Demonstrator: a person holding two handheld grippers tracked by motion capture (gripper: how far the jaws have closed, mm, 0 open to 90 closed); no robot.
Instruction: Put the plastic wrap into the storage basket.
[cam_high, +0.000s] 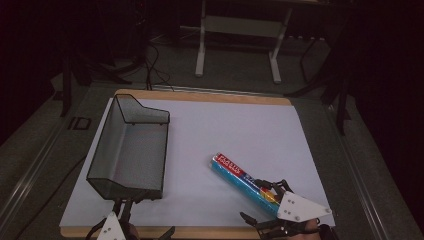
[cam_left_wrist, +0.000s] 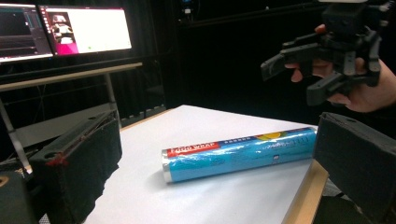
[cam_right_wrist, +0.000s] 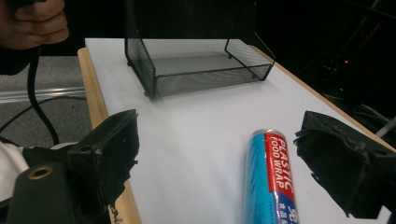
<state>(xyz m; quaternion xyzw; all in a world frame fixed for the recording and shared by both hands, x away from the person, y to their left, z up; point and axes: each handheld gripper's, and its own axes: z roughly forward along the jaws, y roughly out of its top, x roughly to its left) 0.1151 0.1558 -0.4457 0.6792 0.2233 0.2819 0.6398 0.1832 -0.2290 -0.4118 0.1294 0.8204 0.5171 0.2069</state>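
Observation:
A blue roll of plastic food wrap (cam_high: 243, 178) with a red label lies at an angle on the white sheet (cam_high: 230, 125), right of centre. My right gripper (cam_high: 262, 201) is open at the roll's near end, one jaw on each side. In the right gripper view the roll (cam_right_wrist: 271, 177) lies between the spread jaws of the right gripper (cam_right_wrist: 219, 126), closer to the right one. A black mesh tray (cam_high: 130, 150) stands on the left, empty. My left gripper (cam_high: 146, 220) sits at the near edge by the tray's corner, open; the left gripper (cam_left_wrist: 217, 128) looks across at the roll (cam_left_wrist: 238, 151).
The sheet lies on a wooden board whose edge (cam_high: 210, 232) shows along the near side. A white desk frame (cam_high: 240, 30) stands beyond the table. Two lit monitors (cam_left_wrist: 84, 28) sit on a shelf. A cable (cam_right_wrist: 35, 93) hangs off the table's left side.

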